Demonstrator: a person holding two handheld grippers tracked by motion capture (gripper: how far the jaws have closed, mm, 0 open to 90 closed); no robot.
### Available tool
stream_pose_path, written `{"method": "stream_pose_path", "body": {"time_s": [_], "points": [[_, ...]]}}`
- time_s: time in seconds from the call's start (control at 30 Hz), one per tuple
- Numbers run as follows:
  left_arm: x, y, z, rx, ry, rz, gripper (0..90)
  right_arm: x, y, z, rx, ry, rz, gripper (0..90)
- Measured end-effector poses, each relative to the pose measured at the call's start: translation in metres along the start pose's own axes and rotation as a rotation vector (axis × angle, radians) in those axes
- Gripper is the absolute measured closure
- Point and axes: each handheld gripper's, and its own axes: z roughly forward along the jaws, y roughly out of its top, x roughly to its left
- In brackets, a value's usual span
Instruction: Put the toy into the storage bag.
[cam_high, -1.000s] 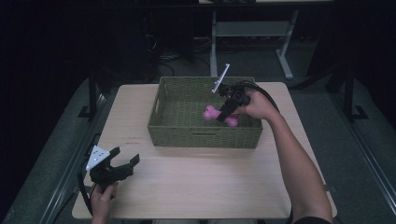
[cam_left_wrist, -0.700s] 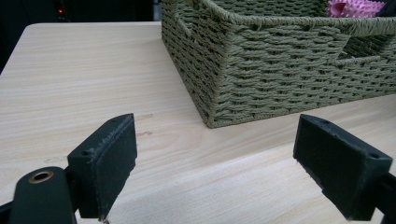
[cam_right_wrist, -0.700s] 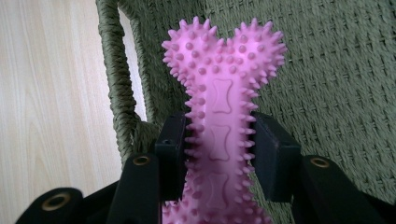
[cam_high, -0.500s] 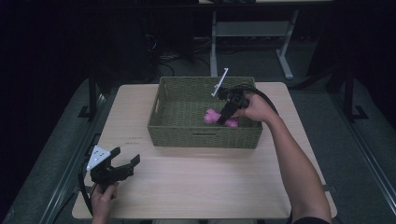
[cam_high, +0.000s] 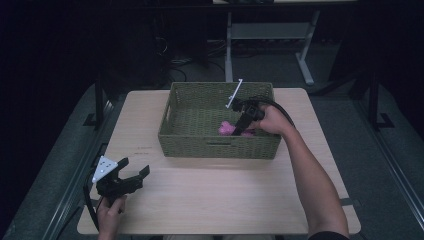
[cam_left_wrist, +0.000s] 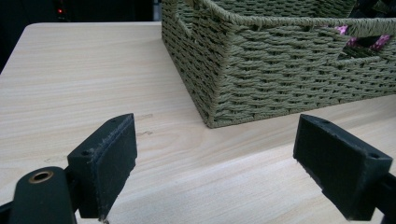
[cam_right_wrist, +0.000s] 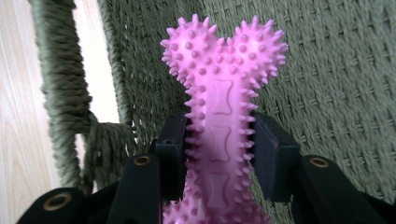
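Observation:
A pink spiky bone-shaped toy (cam_right_wrist: 223, 88) is clamped between the pads of my right gripper (cam_right_wrist: 223, 154), which is shut on its shaft. In the high view that right gripper (cam_high: 239, 128) reaches down inside the green woven basket (cam_high: 200, 145), and the pink toy (cam_high: 227, 128) hangs low near the basket's front wall. My left gripper (cam_high: 131, 176) rests at the table's near left corner, open with nothing between its pads. The left gripper view looks past the open left gripper (cam_left_wrist: 215, 172) at the basket (cam_left_wrist: 261, 65), with pink (cam_left_wrist: 343, 30) showing through its handle slot.
The light wooden table (cam_high: 215, 200) has bare room in front of the basket and to both sides. A white-framed desk (cam_high: 270, 30) stands on the dark floor behind the table. A cable trails from the right gripper over the basket's rim.
The right gripper has sunk lower into the basket with the pink toy still in it. The left gripper has stayed where it was.

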Motion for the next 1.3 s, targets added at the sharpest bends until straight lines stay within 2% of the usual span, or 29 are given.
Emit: {"method": "stream_pose_path", "body": {"time_s": [0.17, 0.27, 0.7, 0.87, 0.97, 1.03, 1.07, 1.13, 1.3], "points": [[0.0, 0.0, 0.0, 0.002, -0.001, 0.001, 13.0, -0.001, -0.001, 0.004, 0.009, 0.003, 0.006, 57.7], [0.0, 0.0, 0.0, 0.0, 0.0, -0.001, 13.0, -0.001, 0.0, 0.006, 0.002, 0.019, 0.005, 57.6], [0.001, 0.0, -0.001, -0.002, 0.005, -0.005, 13.0, -0.002, 0.004, 0.015, 0.026, 0.023, 0.013, 57.2], [0.001, 0.0, -0.001, -0.002, 0.004, -0.006, 13.0, -0.004, 0.002, 0.021, 0.052, 0.024, 0.029, 54.4], [0.001, 0.0, -0.001, -0.002, 0.005, -0.007, 13.0, -0.006, 0.0, 0.017, 0.002, 0.047, 0.048, 55.1], [0.001, 0.0, -0.001, -0.004, 0.006, -0.009, 13.0, -0.006, 0.0, 0.016, -0.007, 0.052, 0.055, 55.3], [0.001, 0.0, -0.001, -0.003, 0.006, -0.009, 13.0, -0.005, -0.001, 0.014, -0.002, 0.037, 0.056, 54.8], [0.0, 0.0, -0.001, -0.003, 0.006, -0.008, 13.0, -0.004, -0.001, 0.013, -0.003, 0.037, 0.056, 54.5], [0.0, 0.0, -0.001, -0.004, 0.007, -0.006, 13.0, -0.002, -0.005, 0.004, -0.035, 0.021, 0.069, 54.0]]}}
